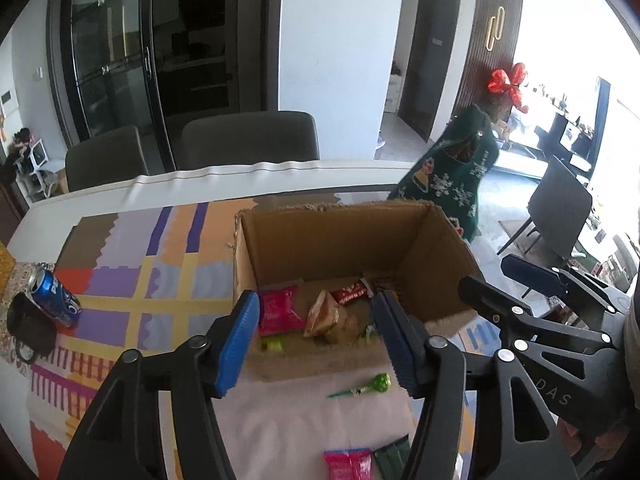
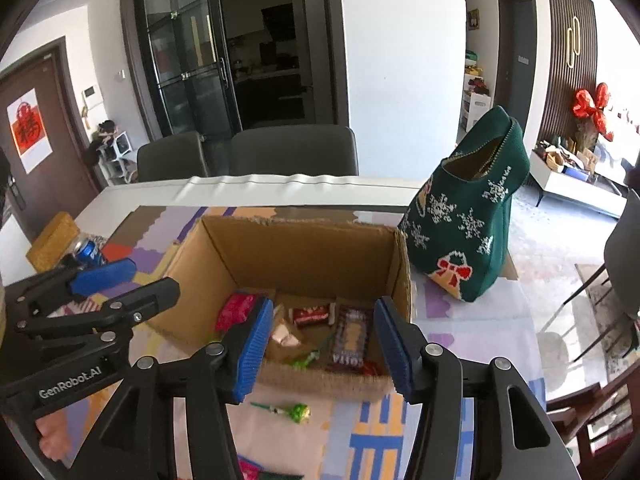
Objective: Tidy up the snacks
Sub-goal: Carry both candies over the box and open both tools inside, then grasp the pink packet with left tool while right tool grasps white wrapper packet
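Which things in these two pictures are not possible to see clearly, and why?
- Packets at the bottom edge, left wrist view: cut off by the frame.
- Snacks at the cardboard box floor near its front wall, right wrist view: hidden by the wall and the right gripper.
- Green bag contents: hidden by its sides.

We view from two wrist cameras, each looking forward and steeply down along its own fingers, close above the near rim of the cardboard box [image 1: 340, 248]. Both views share the box interior, the green lollipop [image 2: 298, 413] and the table [image 1: 168, 192].
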